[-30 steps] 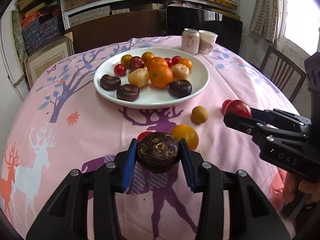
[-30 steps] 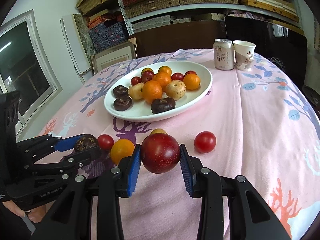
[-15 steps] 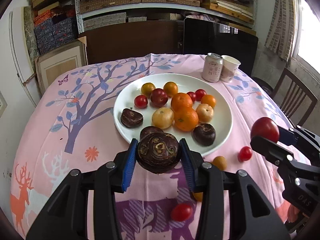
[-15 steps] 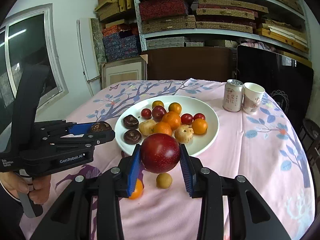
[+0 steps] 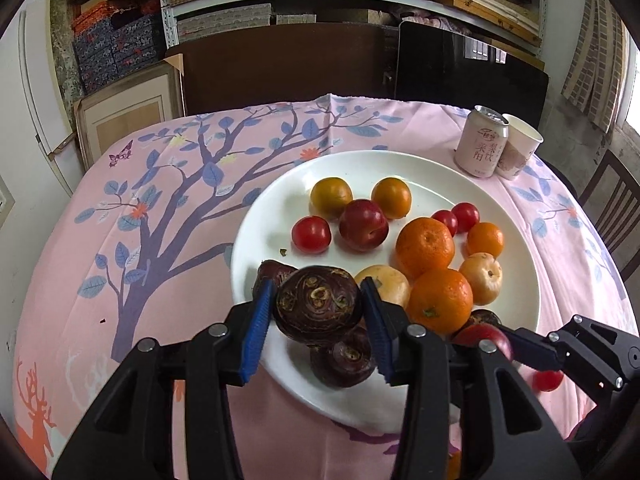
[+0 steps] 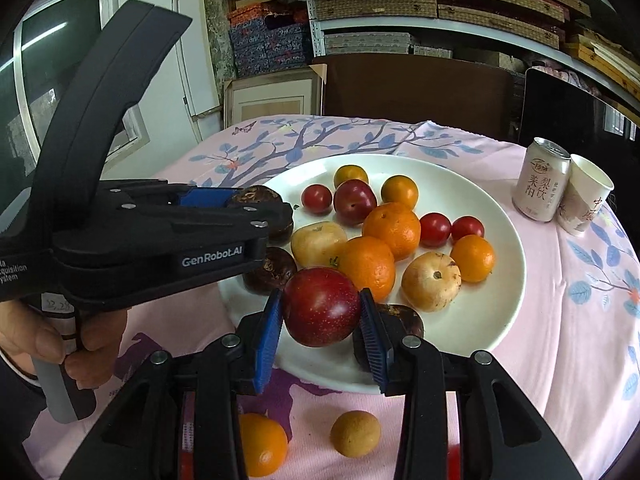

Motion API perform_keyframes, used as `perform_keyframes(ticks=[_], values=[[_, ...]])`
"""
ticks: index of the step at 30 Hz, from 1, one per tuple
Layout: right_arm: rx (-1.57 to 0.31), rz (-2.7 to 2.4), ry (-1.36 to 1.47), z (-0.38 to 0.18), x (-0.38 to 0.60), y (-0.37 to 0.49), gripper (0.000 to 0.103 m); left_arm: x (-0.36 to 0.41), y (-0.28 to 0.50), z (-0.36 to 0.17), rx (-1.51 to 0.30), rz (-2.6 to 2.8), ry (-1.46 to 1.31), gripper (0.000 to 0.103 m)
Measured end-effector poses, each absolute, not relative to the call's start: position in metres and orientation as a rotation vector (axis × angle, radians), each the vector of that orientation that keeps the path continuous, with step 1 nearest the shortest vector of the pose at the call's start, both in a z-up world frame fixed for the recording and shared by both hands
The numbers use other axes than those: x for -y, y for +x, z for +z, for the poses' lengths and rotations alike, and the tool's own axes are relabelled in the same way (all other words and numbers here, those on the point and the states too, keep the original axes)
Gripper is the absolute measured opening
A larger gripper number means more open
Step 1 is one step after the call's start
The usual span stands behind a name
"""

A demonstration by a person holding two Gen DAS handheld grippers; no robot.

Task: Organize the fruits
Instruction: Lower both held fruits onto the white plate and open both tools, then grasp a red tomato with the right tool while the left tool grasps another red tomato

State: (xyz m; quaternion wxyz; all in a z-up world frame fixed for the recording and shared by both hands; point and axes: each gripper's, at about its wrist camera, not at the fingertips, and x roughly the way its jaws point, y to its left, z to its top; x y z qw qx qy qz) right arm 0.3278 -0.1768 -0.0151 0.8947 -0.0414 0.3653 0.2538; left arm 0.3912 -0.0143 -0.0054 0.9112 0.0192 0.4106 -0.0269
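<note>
Both tools have come forward from the loose fruit to the white plate (image 5: 276, 216): the left tool (image 5: 318, 310), clenched on a dark chestnut (image 5: 316, 306), hangs over the plate's near-left rim. Right tool (image 6: 322, 314) grips a red plum (image 6: 322, 306) above the plate's near edge. Near the plate on the worktop (image 6: 560, 320) lie an orange (image 6: 262, 444) and a brown fruit (image 6: 355, 434).

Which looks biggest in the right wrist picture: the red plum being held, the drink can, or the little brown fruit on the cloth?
1. Red plum, held in the right hand-held gripper; being nearest the camera makes it look bigger.
2. Drink can.
3. Little brown fruit.
</note>
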Motion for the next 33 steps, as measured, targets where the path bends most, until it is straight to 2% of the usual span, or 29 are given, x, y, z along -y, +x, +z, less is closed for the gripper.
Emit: perform_keyframes(ticks=[1,2,3,15,21,26,33], values=[[-0.758,0.531,-0.089,-0.015,0.176,0.329,0.053,0.014,0.392,-0.005,-0.839,-0.046,0.034,0.068],[-0.745,0.524,-0.088,-0.014,0.177,0.328,0.057,0.014,0.392,-0.004,-0.827,-0.038,0.028,0.076],[-0.728,0.518,-0.081,-0.013,0.178,0.327,0.059,0.013,0.39,-0.002,-0.817,-0.038,0.023,0.076],[-0.737,0.458,0.048,0.005,0.246,0.282,0.061,0.0,0.328,0.012,-0.808,-0.037,0.006,0.08],[-0.763,0.379,0.091,-0.003,0.278,0.248,0.062,0.004,0.279,-0.001,-0.845,-0.049,0.024,0.08],[-0.773,0.342,0.133,-0.013,0.293,0.219,0.066,0.013,0.242,-0.015,-0.871,-0.078,0.049,0.08],[-0.788,0.339,0.147,-0.019,0.296,0.196,0.066,0.026,0.219,-0.032,-0.905,-0.109,0.065,0.08]])
